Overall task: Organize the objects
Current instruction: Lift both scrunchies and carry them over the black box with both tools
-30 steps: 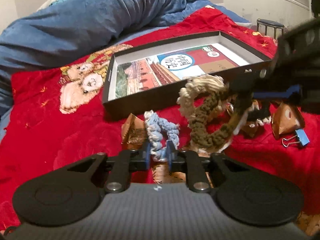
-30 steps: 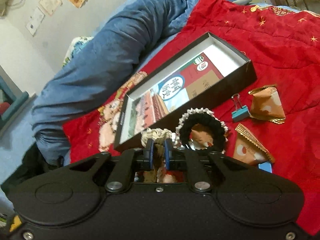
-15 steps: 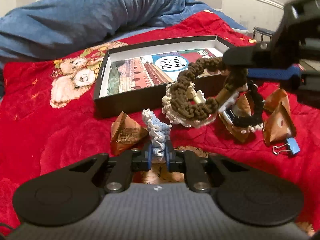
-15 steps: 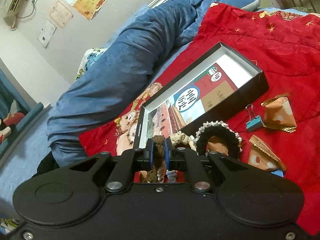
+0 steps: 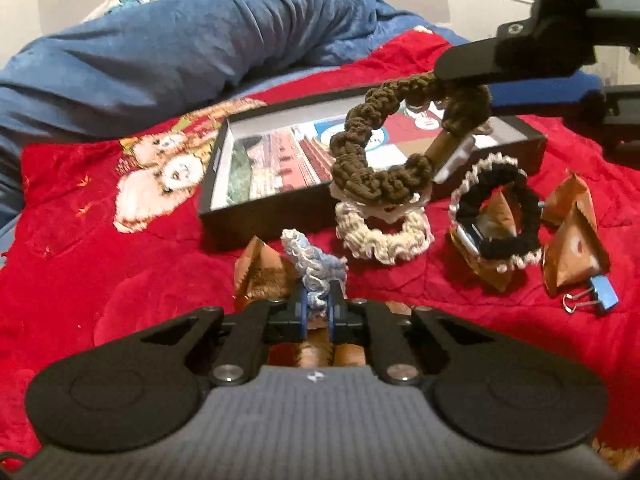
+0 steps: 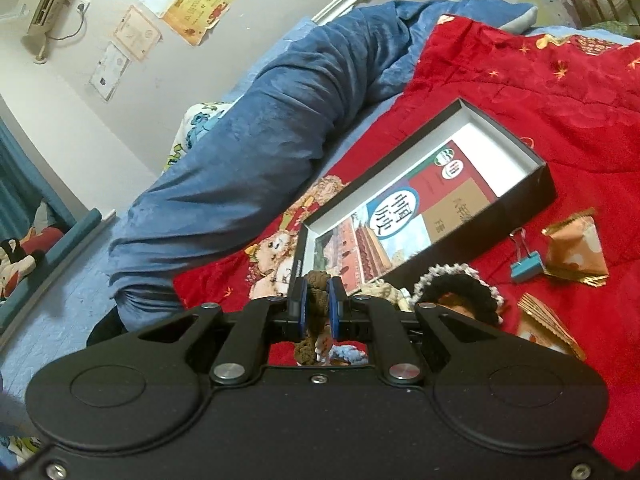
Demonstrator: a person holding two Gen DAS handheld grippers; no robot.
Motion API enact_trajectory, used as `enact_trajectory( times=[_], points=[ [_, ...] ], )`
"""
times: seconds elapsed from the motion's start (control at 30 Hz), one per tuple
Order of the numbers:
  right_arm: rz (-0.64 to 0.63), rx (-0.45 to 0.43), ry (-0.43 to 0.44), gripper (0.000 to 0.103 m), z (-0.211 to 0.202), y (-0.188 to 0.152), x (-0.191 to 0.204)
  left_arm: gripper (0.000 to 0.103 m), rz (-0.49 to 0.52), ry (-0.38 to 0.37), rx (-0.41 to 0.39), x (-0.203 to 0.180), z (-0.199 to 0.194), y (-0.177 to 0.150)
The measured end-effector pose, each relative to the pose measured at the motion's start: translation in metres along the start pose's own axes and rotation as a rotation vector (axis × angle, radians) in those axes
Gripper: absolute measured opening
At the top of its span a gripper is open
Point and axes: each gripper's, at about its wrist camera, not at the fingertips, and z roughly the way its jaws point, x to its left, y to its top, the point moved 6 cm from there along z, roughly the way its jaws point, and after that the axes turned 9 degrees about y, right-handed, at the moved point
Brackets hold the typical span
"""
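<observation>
Brown scrunchie (image 5: 384, 148): a dark brown crocheted hair tie, hanging in the air over the near wall of the box; its top is pinched in the right gripper and its lower loop dangles just above the cream scrunchie.
Right gripper (image 6: 318, 306): fingers closed tight on the brown scrunchie, the knit bunched between the blue pads; in the left wrist view it reaches in from the upper right.
Blue-white scrunchie (image 5: 314, 266): pale blue and white knit, standing up out of the left gripper, low over the bedspread in front of the box.
Left gripper (image 5: 318, 314): fingers nearly shut and clamped on the blue-white scrunchie.
Cream scrunchie (image 5: 384, 236): lying on the bedspread just in front of the box's near wall, under the brown one.
Black scrunchie (image 5: 498, 216): black with a white frilled edge, lying right of the cream one, draped over a snack packet.
Box (image 6: 546, 178): shallow black box, open, white inside, with a printed book flat on its floor; it sits on the bedspread toward the middle of the bed.
Snack packets (image 5: 574, 252): orange-brown pyramid packets, several to the right of the box and one (image 5: 256, 270) just left of the left gripper's fingers.
Binder clip (image 5: 600, 298): blue, lying on the bedspread beside the rightmost packet.
Bedspread (image 5: 100, 272): red, with a cartoon print.
Blanket (image 5: 168, 56): blue, bunched along the far side of the bed.
</observation>
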Motion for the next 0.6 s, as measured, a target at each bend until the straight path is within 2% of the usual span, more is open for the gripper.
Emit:
enact_trajectory(
  times=[0.17, 0.33, 0.47, 0.6],
  points=[
    [-0.012, 0.007, 0.049, 0.011, 0.003, 0.005, 0.01, 0.012, -0.046, -0.003, -0.024, 0.007, -0.008, 0.007],
    [0.051, 0.032, 0.146, 0.011, 0.003, 0.01, 0.014, 0.012, -0.066, -0.034, -0.073, 0.007, -0.018, 0.015],
    [0.023, 0.053, 0.168, 0.011, 0.002, 0.014, 0.019, 0.012, -0.075, -0.05, -0.109, 0.009, -0.029, 0.023],
    [0.011, 0.03, 0.2, 0.012, -0.002, 0.027, 0.023, 0.012, -0.115, -0.076, -0.158, 0.017, -0.041, 0.038]
  ],
)
